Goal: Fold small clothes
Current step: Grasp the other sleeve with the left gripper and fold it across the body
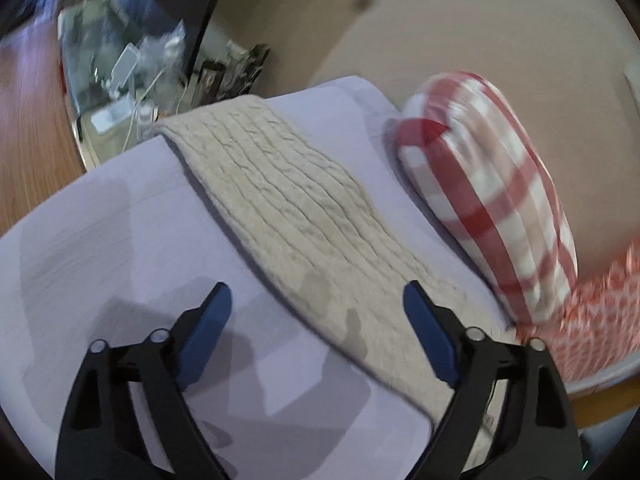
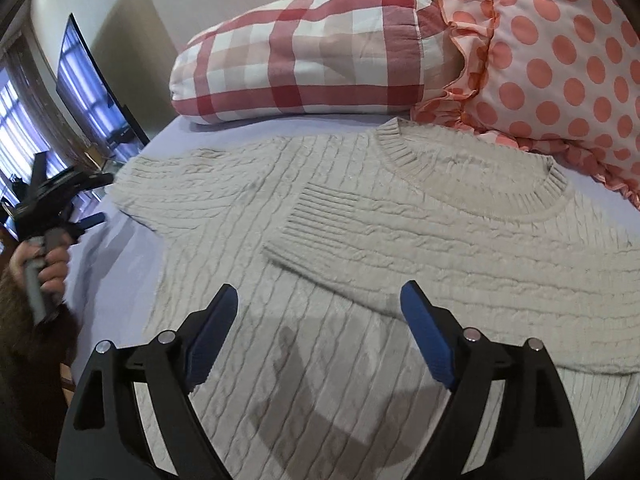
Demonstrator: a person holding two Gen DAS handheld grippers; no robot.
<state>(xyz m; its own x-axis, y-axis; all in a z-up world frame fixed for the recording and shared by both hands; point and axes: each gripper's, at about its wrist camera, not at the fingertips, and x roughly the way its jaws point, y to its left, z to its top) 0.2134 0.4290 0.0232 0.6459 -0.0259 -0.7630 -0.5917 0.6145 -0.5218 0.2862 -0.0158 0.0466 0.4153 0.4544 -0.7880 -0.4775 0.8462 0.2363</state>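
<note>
On the bed [image 2: 248,128], a soft, floppy sweater [image 2: 320,240] looks best gripped at its left sleeve [image 1: 280,200]; both tongs, left [image 1: 316,336] and right [image 2: 320,336], gape wide, holding nothing.

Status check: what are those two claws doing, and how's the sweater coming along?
Left gripper open, empty. Right gripper open, empty, above sweater. One sleeve folded across chest, the other out flat. Pillows beside collar, not blocking.
</note>
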